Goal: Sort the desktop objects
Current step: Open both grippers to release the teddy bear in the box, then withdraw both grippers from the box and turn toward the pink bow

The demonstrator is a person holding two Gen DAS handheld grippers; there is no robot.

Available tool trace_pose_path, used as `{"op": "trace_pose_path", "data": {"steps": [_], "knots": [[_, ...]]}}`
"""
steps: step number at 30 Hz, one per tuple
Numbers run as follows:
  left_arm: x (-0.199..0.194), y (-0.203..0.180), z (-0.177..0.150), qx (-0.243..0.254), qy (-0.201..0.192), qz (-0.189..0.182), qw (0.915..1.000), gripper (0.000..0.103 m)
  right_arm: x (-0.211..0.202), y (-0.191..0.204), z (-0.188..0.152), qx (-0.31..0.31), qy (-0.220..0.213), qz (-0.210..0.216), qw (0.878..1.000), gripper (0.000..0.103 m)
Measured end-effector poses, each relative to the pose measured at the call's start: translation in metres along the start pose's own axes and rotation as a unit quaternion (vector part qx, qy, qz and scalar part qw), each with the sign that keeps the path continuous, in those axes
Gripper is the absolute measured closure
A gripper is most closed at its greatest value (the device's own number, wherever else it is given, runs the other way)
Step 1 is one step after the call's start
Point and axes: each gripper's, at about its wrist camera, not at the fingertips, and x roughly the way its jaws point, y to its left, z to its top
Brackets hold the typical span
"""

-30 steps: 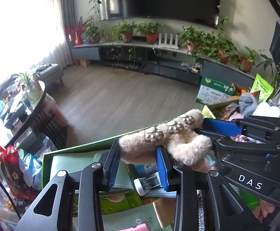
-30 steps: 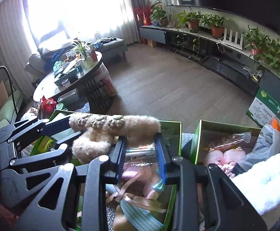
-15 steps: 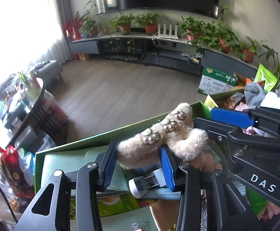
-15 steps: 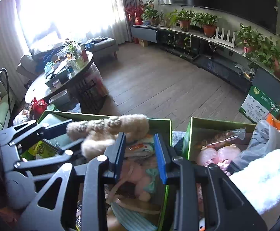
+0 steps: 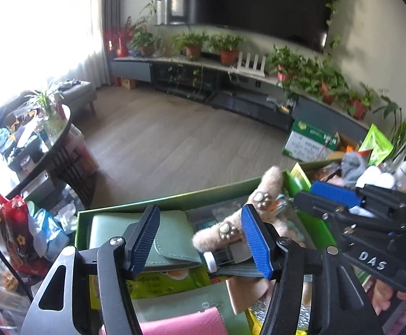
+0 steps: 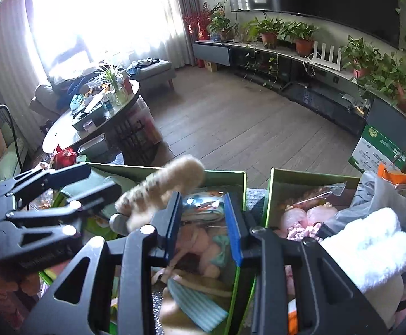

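Taking the green box (image 5: 175, 198) as landmark, read left to right. Your left gripper (image 5: 200, 236) hovers over the box with its jaws opening; neither pad presses on anything. Just inside its right pad the plush toy (image 5: 230, 229), tan and fuzzy with pale paw prints, drops loose onto the box's contents, one limb rising toward the far wall. It looks soft and light. To its left in the box lies a green wallet (image 5: 169, 237). Your right gripper (image 6: 204, 217), at the box's right wall, has its jaws narrowly parted and empty. Judged progress: the plush is delivered to the box. The second box (image 6: 311, 176) to the right already holds items; what remains unsorted cannot be told.
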Motion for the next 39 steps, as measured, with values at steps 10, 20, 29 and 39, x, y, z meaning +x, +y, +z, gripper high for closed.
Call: {"op": "trace_pose_path", "data": {"steps": [10,20,29,39], "knots": [[-0.047,-0.026,0.001,0.014,-0.046,-0.014,0.9988,0.041,-0.048,0.017,0.004,-0.017,-0.031,0.006,0.999,0.068],[-0.102,-0.052,-0.013,0.032,-0.077,-0.025,0.9962,0.041,-0.108,0.021,-0.009,-0.028,-0.052,0.014,0.998,0.066],[-0.149,-0.075,-0.030,0.042,-0.101,-0.040,0.9932,0.041,-0.157,0.021,-0.030,-0.022,-0.066,0.030,0.997,0.060],[-0.203,-0.105,-0.059,0.052,-0.135,-0.055,0.9880,0.041,-0.207,0.028,-0.060,-0.039,-0.084,0.038,0.995,0.060]]}}
